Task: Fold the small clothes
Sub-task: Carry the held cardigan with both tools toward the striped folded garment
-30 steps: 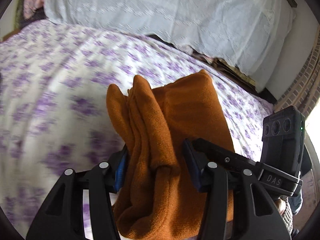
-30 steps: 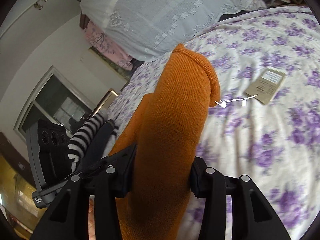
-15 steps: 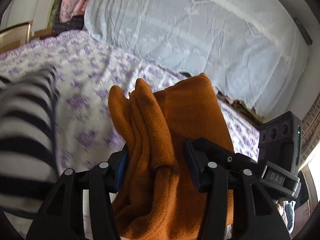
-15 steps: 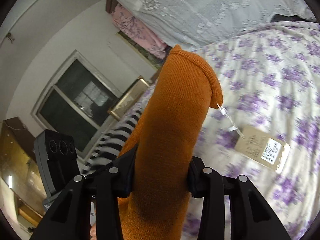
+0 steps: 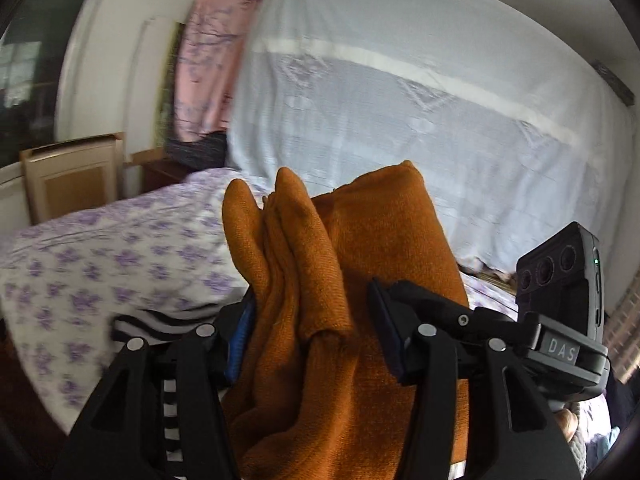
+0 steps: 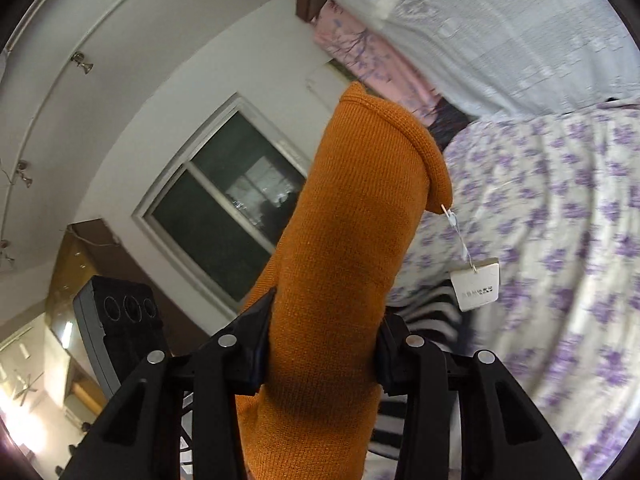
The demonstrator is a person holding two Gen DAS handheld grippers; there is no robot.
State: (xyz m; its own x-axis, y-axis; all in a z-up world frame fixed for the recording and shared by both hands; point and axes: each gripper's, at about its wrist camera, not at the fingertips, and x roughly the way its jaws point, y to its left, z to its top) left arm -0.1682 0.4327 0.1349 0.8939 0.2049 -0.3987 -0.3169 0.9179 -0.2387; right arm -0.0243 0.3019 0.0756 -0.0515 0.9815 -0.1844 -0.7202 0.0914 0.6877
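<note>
A folded orange knit garment (image 5: 380, 232) is held up above the bed by both grippers. In the left wrist view my left gripper (image 5: 312, 312) has several bunched layers of it between its blue pads, and its jaws are opening slightly. In the right wrist view my right gripper (image 6: 324, 320) is shut on a smooth rolled edge of the same orange garment (image 6: 360, 200). A white price tag (image 6: 476, 284) dangles on a string from that edge. The other gripper's black camera body (image 5: 560, 292) shows at the right of the left wrist view.
Below lies the bed with its purple-flowered sheet (image 5: 100, 248) and a black-and-white striped garment (image 6: 428, 312) near its edge. A pale lace cover (image 5: 400, 100) and pink bedding (image 5: 208, 64) stand behind. A window (image 6: 224, 208) and a wooden chair (image 5: 72, 176) are beyond the bed.
Both grippers have risen with the orange garment and tilted up, so wall and window now show. The price tag has left the sheet and hangs free.
</note>
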